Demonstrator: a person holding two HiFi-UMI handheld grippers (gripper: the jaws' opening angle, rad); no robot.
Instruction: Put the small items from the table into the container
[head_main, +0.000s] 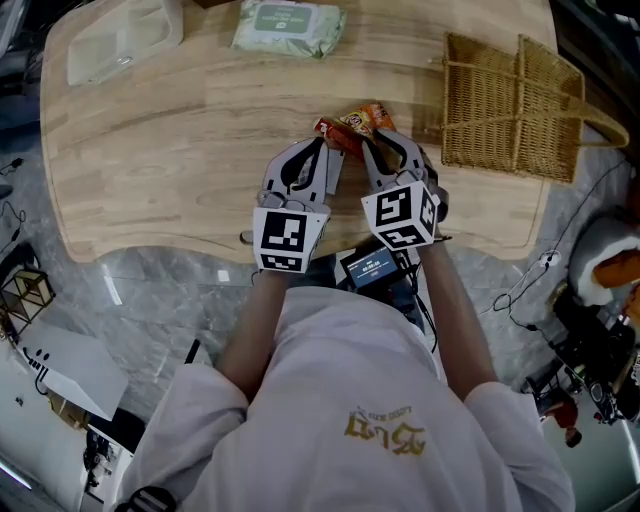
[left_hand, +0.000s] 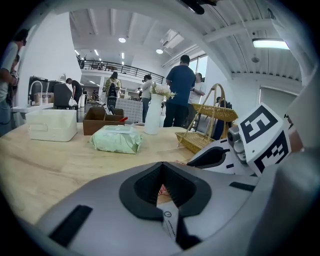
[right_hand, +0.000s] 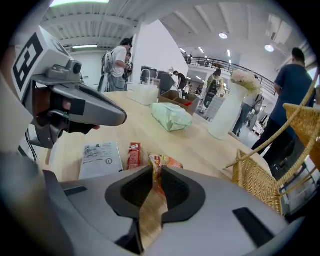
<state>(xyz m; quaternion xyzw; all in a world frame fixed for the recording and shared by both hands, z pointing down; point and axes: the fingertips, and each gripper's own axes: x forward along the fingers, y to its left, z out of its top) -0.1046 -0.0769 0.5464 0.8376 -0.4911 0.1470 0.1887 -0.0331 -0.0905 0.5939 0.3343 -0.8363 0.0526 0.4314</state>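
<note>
Right gripper (right_hand: 156, 170): my fingers (right_hand: 180, 190) are pressed onto the near edge of the orange snack packet (right_hand: 165, 161). The rest of the packet lies on the worktop (head_main: 180, 150) just ahead of the tips.

Left gripper (left_hand: 161, 165): my fingers (left_hand: 142, 187) meet at the tips with nothing pinched that I can see. A white printed slip (right_hand: 100, 159) lies flat on the worktop beneath this gripper. It shows through the slot behind the tips.

Remaining item: a red sachet (right_hand: 133, 155) lies between the slip and the snack packet, just beside the packet.

Task status, as I judge it:
- Early. No small item shows inside any container.
- The snack packet is gripped but not yet lifted clear.
- The red sachet and the white slip are untouched.
- Two candidate containers are present. The wicker basket (head_main: 510, 105) stands to my right, near the packet. The white tub (head_main: 120, 45) stands at the far left corner, well apart. I cannot tell which one is meant.

Surface: a pale wood worktop with rounded corners. It also carries a pack of wet wipes (head_main: 288, 27) at the far edge, a white vase (left_hand: 153, 115) and a cardboard box (left_hand: 102, 120).

Room: a large open hall with white walls, ceiling lights and an upper gallery. Several people stand in the background. The floor (head_main: 150, 300) is grey and marbled.
</note>
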